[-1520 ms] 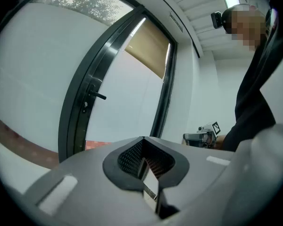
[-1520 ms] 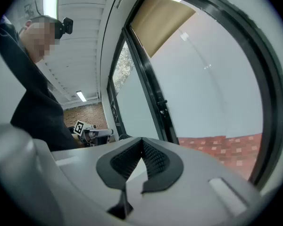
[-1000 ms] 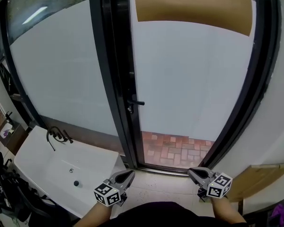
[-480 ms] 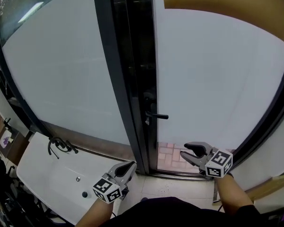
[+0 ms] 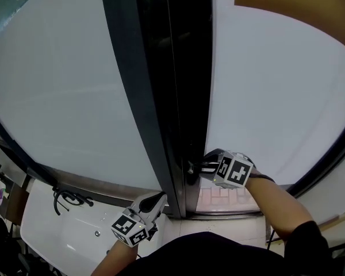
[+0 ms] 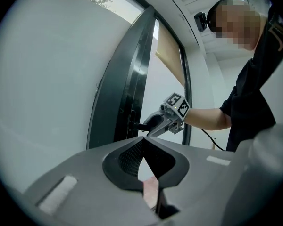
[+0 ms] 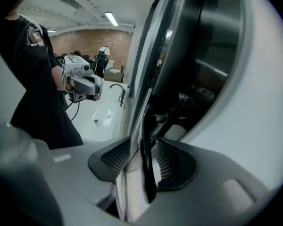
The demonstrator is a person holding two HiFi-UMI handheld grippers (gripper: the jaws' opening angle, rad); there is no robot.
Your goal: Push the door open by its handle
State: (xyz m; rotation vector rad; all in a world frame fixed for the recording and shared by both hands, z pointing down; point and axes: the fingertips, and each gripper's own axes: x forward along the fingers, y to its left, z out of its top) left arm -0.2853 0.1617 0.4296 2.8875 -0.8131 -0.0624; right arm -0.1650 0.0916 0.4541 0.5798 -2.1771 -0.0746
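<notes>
The black lever handle (image 5: 194,167) sticks out from the dark door frame (image 5: 161,96), beside the frosted glass door (image 5: 276,96). My right gripper (image 5: 204,164) has reached it. In the right gripper view the handle (image 7: 148,173) runs as a thin black bar between the ribbed pads (image 7: 119,157), with a gap on each side; the jaws of the right gripper (image 7: 144,154) are opening. My left gripper (image 5: 156,200) hangs low by the door's foot, shut and empty. The left gripper view shows its own tips (image 6: 143,139) together and the right gripper (image 6: 153,122) at the handle (image 6: 137,125).
A white sink (image 5: 52,229) with a black tap (image 5: 69,199) stands at the lower left, close to the left gripper. Red brick paving (image 5: 221,195) shows through the clear bottom of the door. A brown panel (image 5: 299,4) covers the door's top.
The door has come much closer in the head view. My right gripper rose from waist height to the handle, and its jaws went from shut to spread around it. The left gripper stayed low.
</notes>
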